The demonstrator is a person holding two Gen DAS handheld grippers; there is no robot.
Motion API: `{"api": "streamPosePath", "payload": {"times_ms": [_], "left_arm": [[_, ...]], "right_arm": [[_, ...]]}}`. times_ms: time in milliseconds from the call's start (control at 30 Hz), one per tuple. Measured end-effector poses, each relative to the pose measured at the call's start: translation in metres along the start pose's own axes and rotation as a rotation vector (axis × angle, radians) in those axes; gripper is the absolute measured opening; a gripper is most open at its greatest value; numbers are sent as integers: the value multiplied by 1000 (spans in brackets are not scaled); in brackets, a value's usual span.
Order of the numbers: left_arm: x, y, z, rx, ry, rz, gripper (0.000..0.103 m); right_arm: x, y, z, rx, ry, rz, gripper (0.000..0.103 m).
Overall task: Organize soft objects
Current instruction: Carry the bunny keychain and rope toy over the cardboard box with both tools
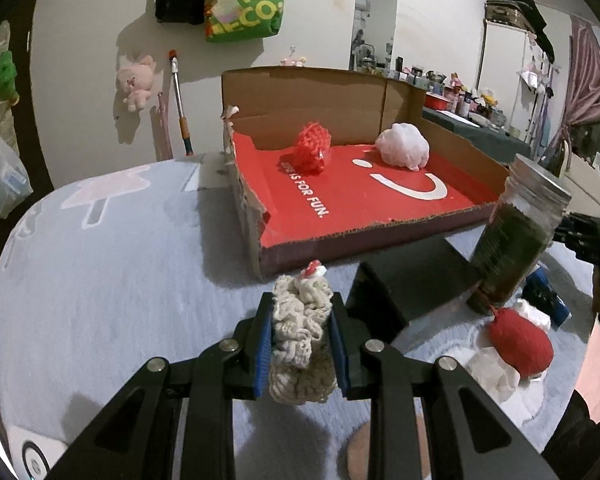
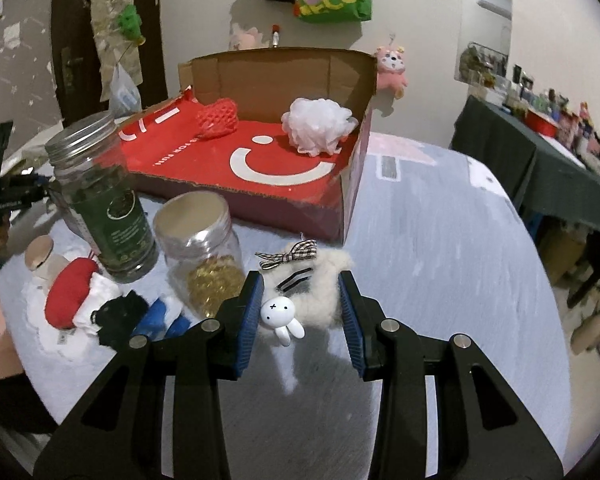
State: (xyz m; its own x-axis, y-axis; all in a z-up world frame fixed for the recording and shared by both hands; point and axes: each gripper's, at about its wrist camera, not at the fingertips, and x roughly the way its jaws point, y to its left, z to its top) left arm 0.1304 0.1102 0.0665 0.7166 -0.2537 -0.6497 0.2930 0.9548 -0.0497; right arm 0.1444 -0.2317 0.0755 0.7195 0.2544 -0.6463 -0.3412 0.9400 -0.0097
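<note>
My left gripper is shut on a beige knitted scrunchie with a small red and white tip, held above the table in front of the cardboard box. The box has a red floor and holds a red mesh puff and a white mesh puff. My right gripper is open around a fluffy cream hair clip with a white bunny charm and a checked bow, lying on the table. A red and white plush lies to the left.
A dark green jar with a metal lid and a clear jar of gold beads stand in front of the box. Black and blue soft items lie beside the plush. A dark cluttered table stands at the right.
</note>
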Motion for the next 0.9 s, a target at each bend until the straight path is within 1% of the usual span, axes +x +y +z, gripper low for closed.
{"api": "streamPosePath", "payload": {"times_ms": [233, 500, 567, 700, 800, 900], "left_arm": [[-1, -3, 23, 42, -16, 2, 27], [10, -18, 62, 71, -19, -34, 27], [18, -21, 73, 70, -6, -32, 27], [46, -29, 97, 65, 57, -12, 27], [66, -34, 109, 83, 102, 25, 27], [86, -38, 122, 87, 147, 57, 27]], "right_arm": [[2, -1, 21, -51, -26, 9, 36], [11, -1, 54, -78, -47, 60, 36], [18, -1, 65, -78, -40, 81, 36], [39, 3, 88, -73, -10, 105, 36], [60, 6, 104, -66, 32, 102, 36], [88, 9, 121, -55, 107, 82, 36]]}}
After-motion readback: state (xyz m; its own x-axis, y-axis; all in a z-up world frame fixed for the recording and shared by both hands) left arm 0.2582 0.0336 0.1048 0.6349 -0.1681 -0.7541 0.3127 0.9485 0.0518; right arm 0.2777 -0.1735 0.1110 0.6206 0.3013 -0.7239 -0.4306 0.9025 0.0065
